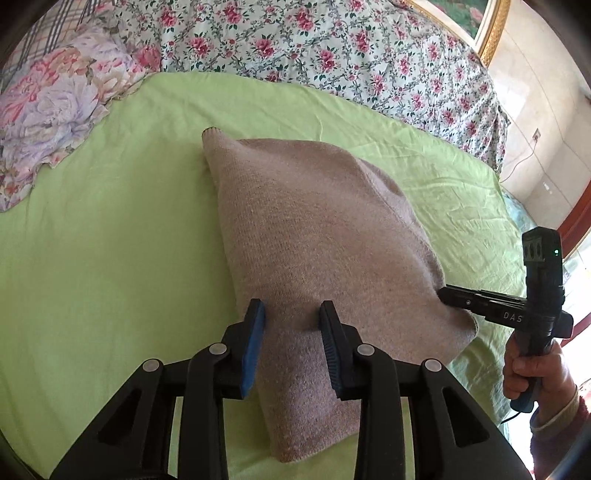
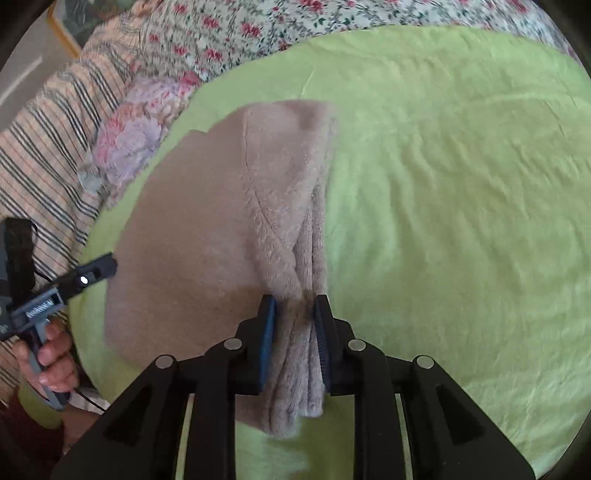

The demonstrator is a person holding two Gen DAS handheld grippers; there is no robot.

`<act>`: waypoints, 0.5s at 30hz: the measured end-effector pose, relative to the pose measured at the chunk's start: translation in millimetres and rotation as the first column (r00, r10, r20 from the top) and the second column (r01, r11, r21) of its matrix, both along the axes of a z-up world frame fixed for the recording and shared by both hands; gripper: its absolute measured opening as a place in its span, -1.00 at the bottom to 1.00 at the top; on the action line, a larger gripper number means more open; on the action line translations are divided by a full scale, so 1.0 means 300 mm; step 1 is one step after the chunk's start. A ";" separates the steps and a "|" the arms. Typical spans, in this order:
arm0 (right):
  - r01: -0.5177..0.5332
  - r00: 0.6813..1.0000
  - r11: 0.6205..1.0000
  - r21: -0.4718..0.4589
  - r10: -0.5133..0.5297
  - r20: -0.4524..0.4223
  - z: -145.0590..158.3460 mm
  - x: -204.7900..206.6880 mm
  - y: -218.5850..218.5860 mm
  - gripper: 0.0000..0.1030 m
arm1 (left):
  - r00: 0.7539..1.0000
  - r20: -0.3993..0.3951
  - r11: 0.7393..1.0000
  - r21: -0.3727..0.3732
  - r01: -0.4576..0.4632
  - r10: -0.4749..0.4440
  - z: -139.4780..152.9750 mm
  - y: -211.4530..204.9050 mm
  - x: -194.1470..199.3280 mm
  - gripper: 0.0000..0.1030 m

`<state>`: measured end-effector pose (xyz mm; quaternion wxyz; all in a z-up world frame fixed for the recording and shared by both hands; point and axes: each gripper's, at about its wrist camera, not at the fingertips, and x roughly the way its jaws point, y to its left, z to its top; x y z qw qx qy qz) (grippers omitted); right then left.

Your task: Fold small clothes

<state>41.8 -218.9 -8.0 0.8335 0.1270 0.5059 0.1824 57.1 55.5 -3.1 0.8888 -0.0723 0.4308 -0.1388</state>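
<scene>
A beige knitted garment [image 1: 317,236] lies on a green sheet [image 1: 110,240], lifted at its near edge. My left gripper [image 1: 291,314] is shut on the garment's near left edge, with cloth between its blue pads. My right gripper [image 2: 295,306] is shut on the bunched near right edge of the garment [image 2: 207,229]. The right gripper also shows in the left wrist view [image 1: 443,293], pinching the cloth's right corner. The left gripper shows in the right wrist view [image 2: 110,264] at the cloth's left edge.
A floral quilt [image 1: 332,48] lies across the back of the bed. A pink and purple floral pillow [image 1: 48,110] sits at the left, with striped bedding [image 2: 44,155] beside it. A wall and framed picture [image 1: 491,29] stand past the bed's far right.
</scene>
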 end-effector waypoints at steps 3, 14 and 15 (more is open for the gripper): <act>-0.002 0.999 1.000 -0.018 0.003 0.042 0.047 -0.038 -0.005 -0.55 | 1.000 0.000 1.000 0.001 -0.004 0.004 0.012 0.002 -0.037 -0.38; -0.032 0.997 0.999 -0.007 0.033 0.068 0.109 -0.172 0.005 -0.20 | 0.999 -0.032 0.998 0.052 -0.041 0.043 -0.010 -0.019 -0.206 0.14; -0.040 0.997 0.999 -0.014 0.041 0.070 0.112 -0.188 0.013 -0.17 | 0.999 -0.032 0.997 0.059 -0.042 0.044 -0.011 -0.023 -0.218 0.20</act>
